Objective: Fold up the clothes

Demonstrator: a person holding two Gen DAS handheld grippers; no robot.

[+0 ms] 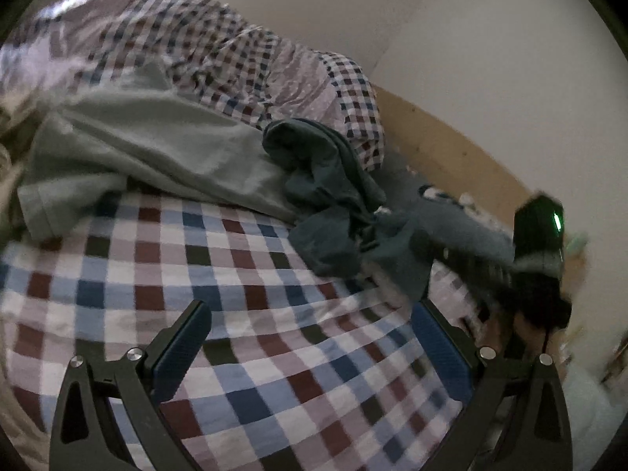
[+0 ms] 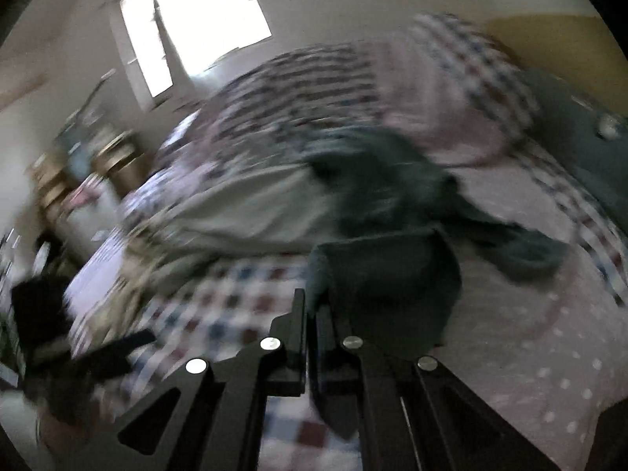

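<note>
Up close, the right gripper [image 2: 312, 310] has its jaws pressed together on a fold of the dark teal garment [image 2: 388, 271], which drapes over the fingertips and trails back to a crumpled heap on the bed [image 2: 243, 314]. That grip shows only in the right wrist view — the left wrist view gives the same garment [image 1: 333, 204] from farther off, bunched near the right edge of the checked bedspread, with one end drawn toward the black right gripper body [image 1: 537, 259] and its green light. The left gripper [image 1: 310, 337] stands wide open over the bare checked cover, its blue pads [image 1: 178, 349] holding nothing. A pale green garment [image 1: 149, 145] lies spread toward the far left part of the bed, touching the teal one, and a rumpled checked duvet [image 1: 219, 39] is heaped behind both. The right wrist view alone shows a bright window [image 2: 196, 11] — though much of that picture is blurred.
</note>
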